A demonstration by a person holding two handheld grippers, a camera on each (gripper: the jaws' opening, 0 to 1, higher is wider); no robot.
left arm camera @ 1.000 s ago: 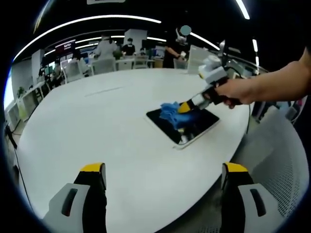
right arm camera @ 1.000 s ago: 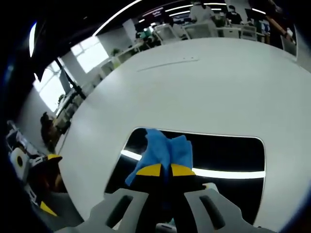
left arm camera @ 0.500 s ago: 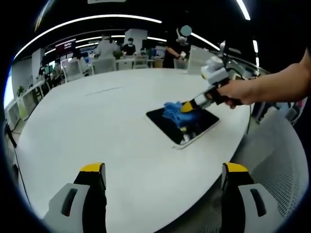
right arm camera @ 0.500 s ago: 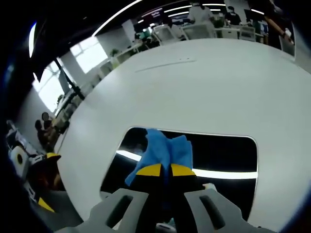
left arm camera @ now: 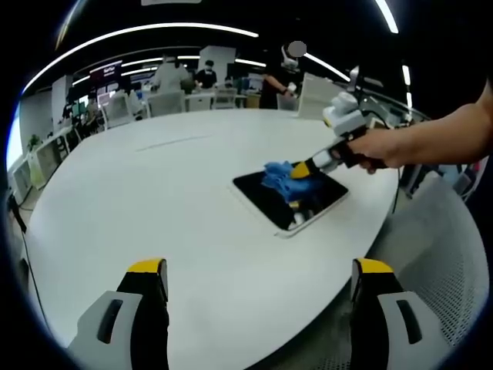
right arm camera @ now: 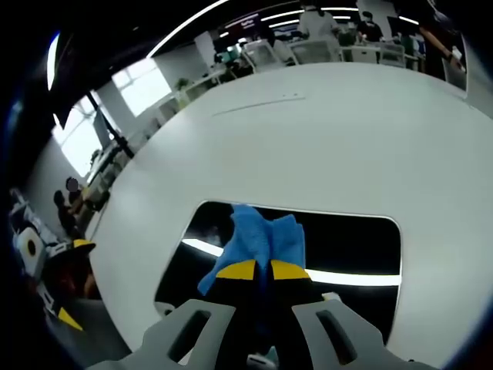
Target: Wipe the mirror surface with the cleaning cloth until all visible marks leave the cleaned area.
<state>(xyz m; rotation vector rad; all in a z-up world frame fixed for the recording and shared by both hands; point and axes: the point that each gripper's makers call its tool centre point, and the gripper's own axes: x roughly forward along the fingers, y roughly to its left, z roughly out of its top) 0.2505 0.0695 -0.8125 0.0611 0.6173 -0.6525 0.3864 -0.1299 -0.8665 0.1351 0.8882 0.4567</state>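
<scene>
A rectangular mirror with a white frame (left arm camera: 271, 203) (right arm camera: 354, 240) lies flat on the round white table (left arm camera: 154, 200) (right arm camera: 323, 131), its glass showing dark with a streak of reflected ceiling light. My right gripper (left arm camera: 302, 168) (right arm camera: 254, 270) is shut on a crumpled blue cleaning cloth (left arm camera: 279, 173) (right arm camera: 262, 235) and presses it on the glass near the mirror's far part in the left gripper view. A person's hand (left arm camera: 377, 146) holds that gripper. My left gripper (left arm camera: 258, 276) hangs open over the table's near edge, well short of the mirror.
Behind the table stand white chairs and desks (left arm camera: 166, 100) with several people. A grey mesh chair (left arm camera: 439, 254) is by the table's right edge. In the right gripper view, windows (right arm camera: 131, 89) and the other gripper's yellow tips (right arm camera: 73, 250) sit at the left.
The right gripper has slid the cloth a little across the glass, toward the right and far side in the left gripper view. The left gripper has stayed where it was.
</scene>
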